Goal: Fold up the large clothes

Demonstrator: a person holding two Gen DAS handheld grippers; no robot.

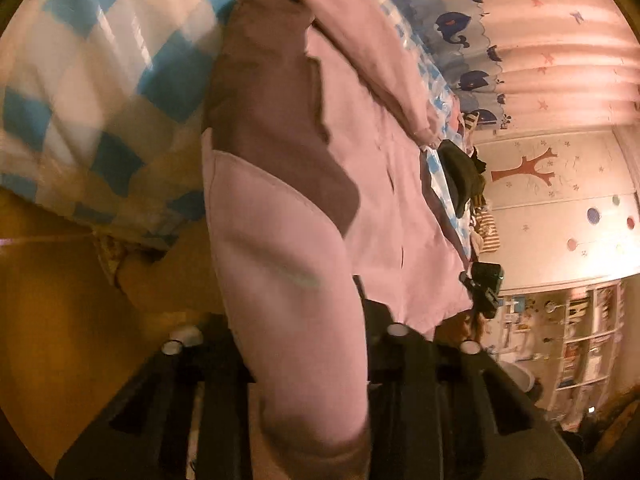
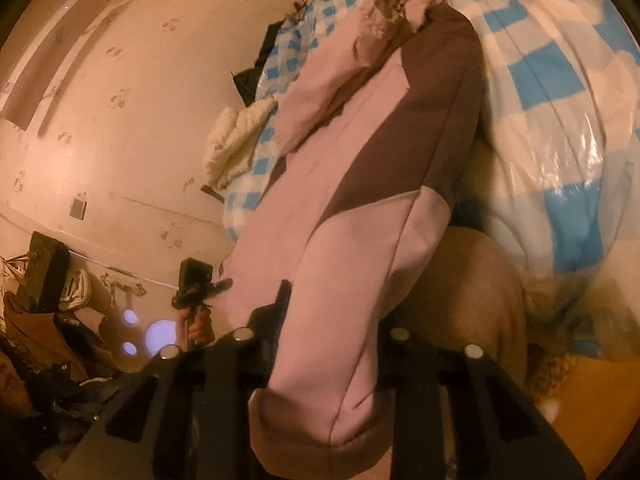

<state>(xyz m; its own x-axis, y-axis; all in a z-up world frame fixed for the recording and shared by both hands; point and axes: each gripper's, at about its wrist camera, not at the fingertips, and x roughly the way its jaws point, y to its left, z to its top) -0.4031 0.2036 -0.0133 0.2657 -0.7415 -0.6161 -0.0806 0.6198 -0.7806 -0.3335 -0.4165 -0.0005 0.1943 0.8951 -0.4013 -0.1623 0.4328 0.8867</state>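
Pink-and-brown garment (image 1: pixel 280 220) pinched at hem in both narrow-jawed grippers, left gripper (image 1: pixel 308 360) and right gripper (image 2: pixel 324 360), stretched away over blue-checked bedding (image 2: pixel 560 80).

Bedroom, warm dim light, both wrist views strongly tilted.
Landmark: bed with blue-and-white checked cover (image 1: pixel 80 92); glossy clear plastic lies over it (image 2: pixel 592 140). Beyond the bed in left view: curtain (image 1: pixel 560 40), pink pleats, blue whale-print band along its bed side. Next to the curtain: pale wardrobe (image 1: pixel 560 184) with red tree decal and coloured dots; past that, open white shelving (image 1: pixel 576 336), contents blurred. Right view: cream patterned wall (image 2: pixel 120 120) behind the bed; white knitted item (image 2: pixel 236 136) on the bed's wall-side edge. Orange-brown floor (image 1: pixel 48 320) below the bed.
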